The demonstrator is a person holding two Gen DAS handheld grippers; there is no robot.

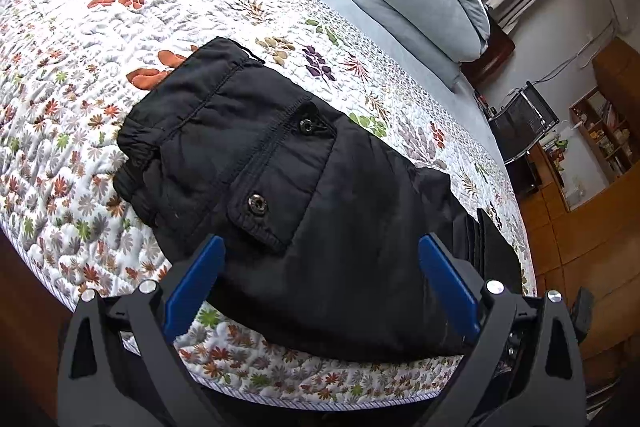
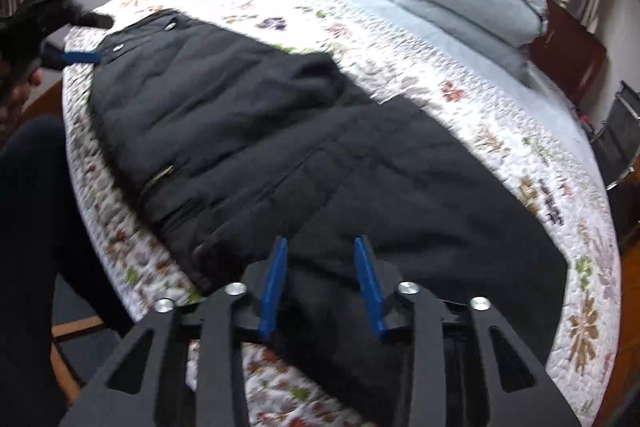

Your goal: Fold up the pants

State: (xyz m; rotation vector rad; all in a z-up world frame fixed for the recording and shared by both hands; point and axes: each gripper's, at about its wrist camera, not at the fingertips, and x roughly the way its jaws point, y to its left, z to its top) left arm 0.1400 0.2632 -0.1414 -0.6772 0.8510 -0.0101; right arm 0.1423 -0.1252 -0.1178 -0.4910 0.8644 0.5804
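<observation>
Black pants (image 1: pixel 304 195) flat on quilt (image 1: pixel 120 39), under both spread tools.

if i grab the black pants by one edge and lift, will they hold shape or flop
Likely flop: the pants lie limp on the quilt, with soft creases. They look padded and thick, so probably fairly heavy and apt to drag. The puffy layers may spring open after folding. Both the left gripper and right gripper are open.
</observation>
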